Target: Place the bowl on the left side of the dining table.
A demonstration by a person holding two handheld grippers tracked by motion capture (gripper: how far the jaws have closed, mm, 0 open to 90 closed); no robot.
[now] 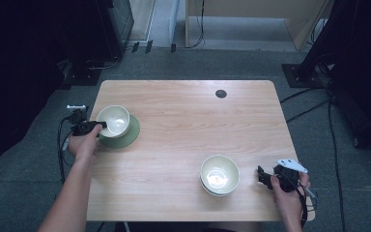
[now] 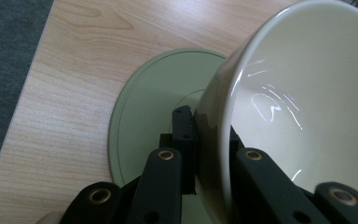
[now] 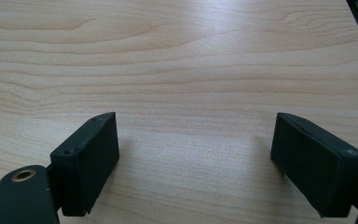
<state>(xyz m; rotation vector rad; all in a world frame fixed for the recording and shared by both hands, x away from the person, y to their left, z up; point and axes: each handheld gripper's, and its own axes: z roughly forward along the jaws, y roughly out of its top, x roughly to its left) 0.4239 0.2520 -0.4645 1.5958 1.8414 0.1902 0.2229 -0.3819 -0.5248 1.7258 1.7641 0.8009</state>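
High view has the left tongs (image 1: 100, 124) clamped on the cream bowl's (image 1: 113, 120) rim, over the green plate (image 1: 129, 135). Right tongs (image 1: 261, 175) open, idle near stacked bowls (image 1: 219, 175). Setting down looks left.

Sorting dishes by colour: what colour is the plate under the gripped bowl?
Pale green plate, clearest in the left gripper view.

Bearing on a light wooden table (image 1: 174, 145): a green plate (image 1: 128, 135) at left, stacked bowls (image 1: 219, 175) near front right.
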